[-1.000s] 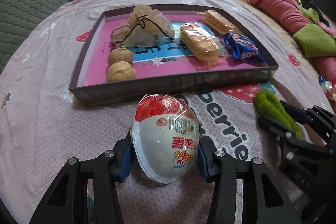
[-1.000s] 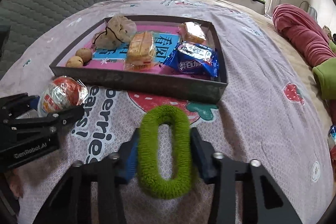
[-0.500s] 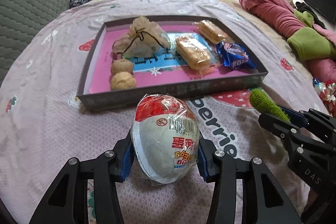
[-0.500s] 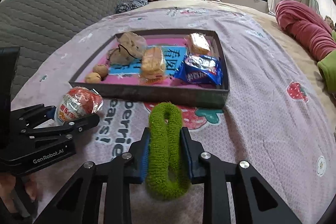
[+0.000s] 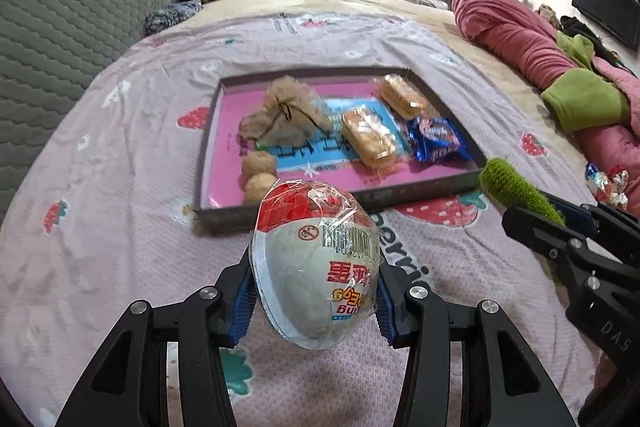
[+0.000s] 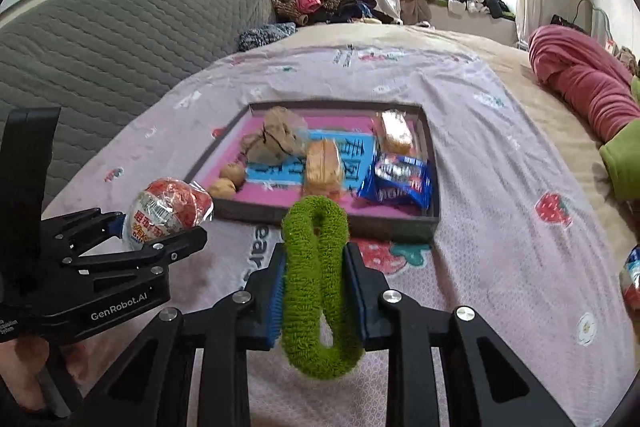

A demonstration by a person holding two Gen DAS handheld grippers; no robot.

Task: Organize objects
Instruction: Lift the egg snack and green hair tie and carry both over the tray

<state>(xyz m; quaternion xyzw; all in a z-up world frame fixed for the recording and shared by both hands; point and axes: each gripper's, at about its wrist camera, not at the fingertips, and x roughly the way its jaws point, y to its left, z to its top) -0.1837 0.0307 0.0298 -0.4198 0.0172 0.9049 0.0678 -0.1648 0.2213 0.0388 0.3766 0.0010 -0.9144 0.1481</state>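
left gripper (image 5: 316, 301) angles down over the bedsheet (image 5: 120, 259), pads clamped on a wrapped egg (image 5: 316, 267) held clear of the sheet. ahead sits the shallow tray (image 5: 340, 203) with walnuts (image 5: 260, 163), a pouch (image 5: 286, 115) and snack packs (image 5: 368, 139). right gripper (image 6: 316, 291) angles down too, squeezing a green fuzzy ring (image 6: 316, 267) flat, just short of the tray's near wall.

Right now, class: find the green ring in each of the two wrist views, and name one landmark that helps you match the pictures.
Left wrist view: the green ring pokes in at the right edge, ahead of the right hand-held gripper.
Right wrist view: the ring fills the bottom centre, squeezed between that gripper's pads.
Shared landmark: the tray, just beyond the ring in both.
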